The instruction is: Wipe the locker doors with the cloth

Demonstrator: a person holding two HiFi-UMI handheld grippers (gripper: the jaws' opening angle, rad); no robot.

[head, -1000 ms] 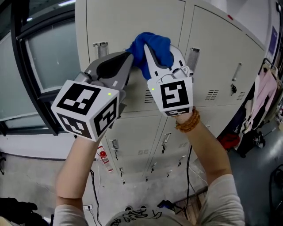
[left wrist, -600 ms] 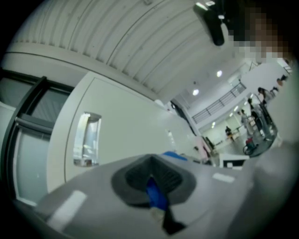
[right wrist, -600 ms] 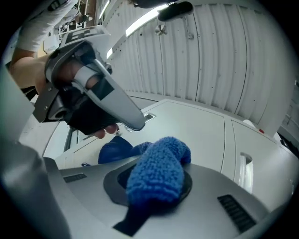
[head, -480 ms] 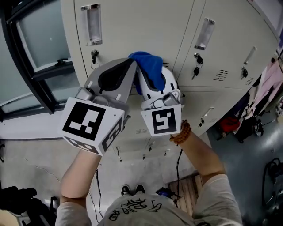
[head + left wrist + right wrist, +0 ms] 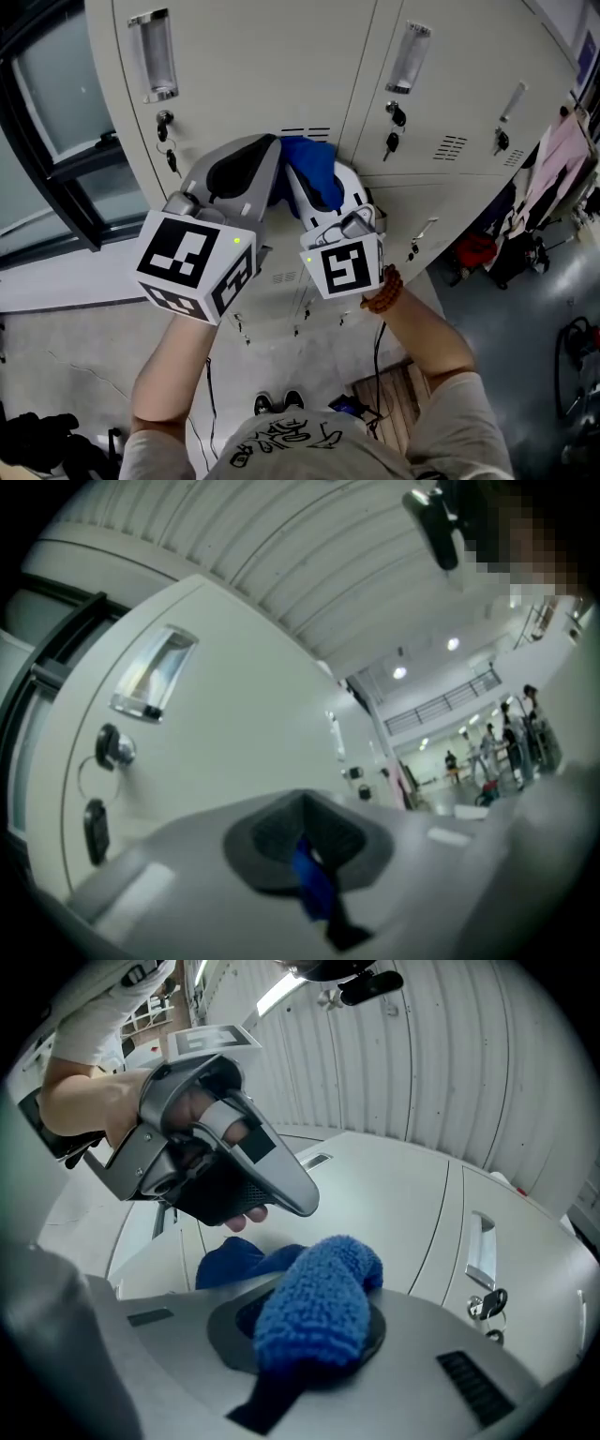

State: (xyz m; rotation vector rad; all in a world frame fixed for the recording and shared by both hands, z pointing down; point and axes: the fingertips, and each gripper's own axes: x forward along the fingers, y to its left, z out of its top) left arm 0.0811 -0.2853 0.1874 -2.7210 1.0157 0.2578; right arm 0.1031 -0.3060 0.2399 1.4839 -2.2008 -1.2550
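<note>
A blue fluffy cloth (image 5: 311,165) is pressed against the beige locker door (image 5: 253,66), just below its vent slots (image 5: 305,132). My left gripper (image 5: 271,150) and right gripper (image 5: 302,174) sit side by side on the cloth, and both are shut on it. In the left gripper view only a thin strip of the cloth (image 5: 313,884) shows between the jaws. In the right gripper view a thick roll of the cloth (image 5: 317,1309) fills the jaws, with the left gripper (image 5: 298,1199) and the hand holding it just beyond.
The door's recessed handle (image 5: 155,54) and its key (image 5: 169,155) lie up to the left. A second locker door (image 5: 450,84) is at the right, lower lockers below. A dark-framed window (image 5: 56,141) stands at the left, hanging clothes (image 5: 553,178) at the right.
Both grippers have slid down the locker door with the cloth, from beside the handle to just under the vent slots. Both have kept their hold.
</note>
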